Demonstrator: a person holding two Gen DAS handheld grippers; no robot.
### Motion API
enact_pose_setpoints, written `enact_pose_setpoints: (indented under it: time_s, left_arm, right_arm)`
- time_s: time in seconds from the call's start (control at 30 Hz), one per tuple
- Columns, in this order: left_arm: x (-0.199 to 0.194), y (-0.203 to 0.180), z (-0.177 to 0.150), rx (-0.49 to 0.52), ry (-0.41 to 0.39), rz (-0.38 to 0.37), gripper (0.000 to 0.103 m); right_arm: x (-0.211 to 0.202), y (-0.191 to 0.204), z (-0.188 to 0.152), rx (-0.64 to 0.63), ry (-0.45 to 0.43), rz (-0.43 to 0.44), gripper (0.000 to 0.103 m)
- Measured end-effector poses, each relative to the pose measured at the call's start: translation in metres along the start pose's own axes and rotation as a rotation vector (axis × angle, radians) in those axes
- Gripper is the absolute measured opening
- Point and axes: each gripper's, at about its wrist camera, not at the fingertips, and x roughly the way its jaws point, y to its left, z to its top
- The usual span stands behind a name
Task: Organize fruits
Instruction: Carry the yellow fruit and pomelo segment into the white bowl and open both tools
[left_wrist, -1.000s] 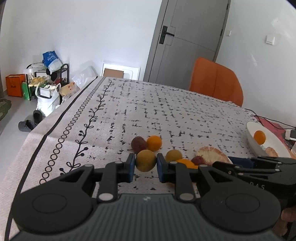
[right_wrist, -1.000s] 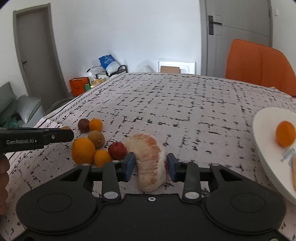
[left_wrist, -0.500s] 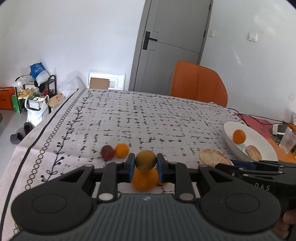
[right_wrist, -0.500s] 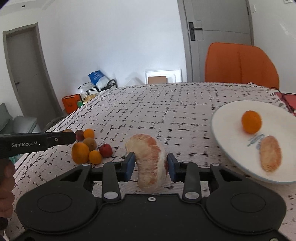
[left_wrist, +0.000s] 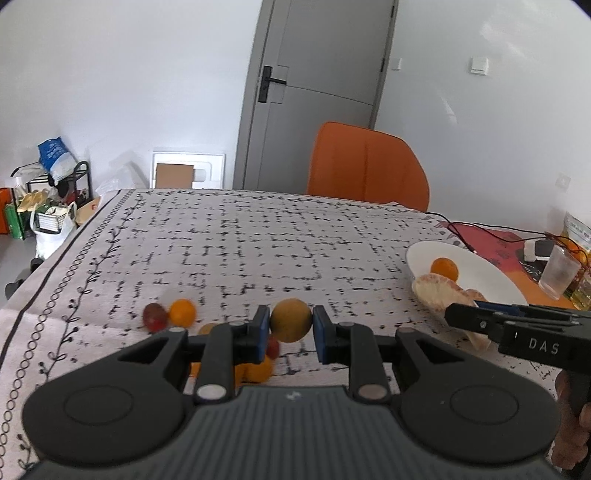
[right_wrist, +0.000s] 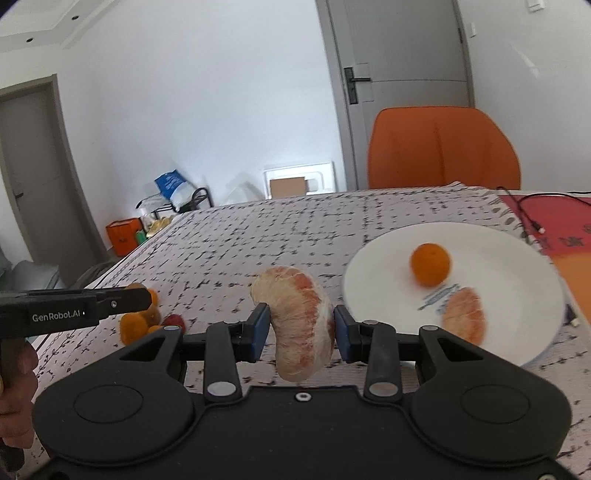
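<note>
Holding fruit in both grippers above the patterned table

Lying loose at the far left on the tablecloth (left_wrist: 258, 251): a dark red fruit (left_wrist: 154, 316) touching a small orange (left_wrist: 181, 312), more orange fruit partly hidden under the left gripper (left_wrist: 290, 328). That gripper's blue pads pinch a round yellow-brown fruit (left_wrist: 291, 319), jaws narrowed to its width, lifted off the cloth. Further right, the right gripper (right_wrist: 300, 332) is clamped on a peeled pomelo segment (right_wrist: 299, 325), jaws wider, the segment hanging upright between the pads just left of the white plate (right_wrist: 509, 251). On the plate: one orange (right_wrist: 430, 264) and another peeled segment (right_wrist: 464, 316), apart. Orange chair (right_wrist: 441, 147) behind.
</note>
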Motion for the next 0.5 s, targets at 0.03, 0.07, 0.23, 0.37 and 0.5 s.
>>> enact_pose_setpoints:
  time_s: [0.03,0.07,0.23,0.37,0.5]
  left_arm:
    - [0.001,-0.003,0.000,0.002,0.000,-0.004,0.023]
    - [0.002,-0.006,0.000,0.005,0.000,-0.009,0.023]
    - [0.009,-0.021,0.003,0.019,-0.002,-0.030,0.023]
    - [0.015,-0.031,0.005,0.029,-0.002,-0.041,0.023]
    - [0.022,-0.043,0.008,0.043,-0.001,-0.052,0.023]
  right_arm:
    - [-0.002,-0.004,0.000,0.005,-0.004,-0.006,0.035]
    - [-0.004,-0.007,0.000,0.008,-0.007,-0.012,0.035]
    - [-0.009,-0.024,0.000,0.031,-0.015,-0.045,0.036]
    - [-0.013,-0.034,-0.002,0.043,-0.023,-0.064,0.036]
    - [-0.015,-0.046,0.000,0.055,-0.034,-0.084,0.036]
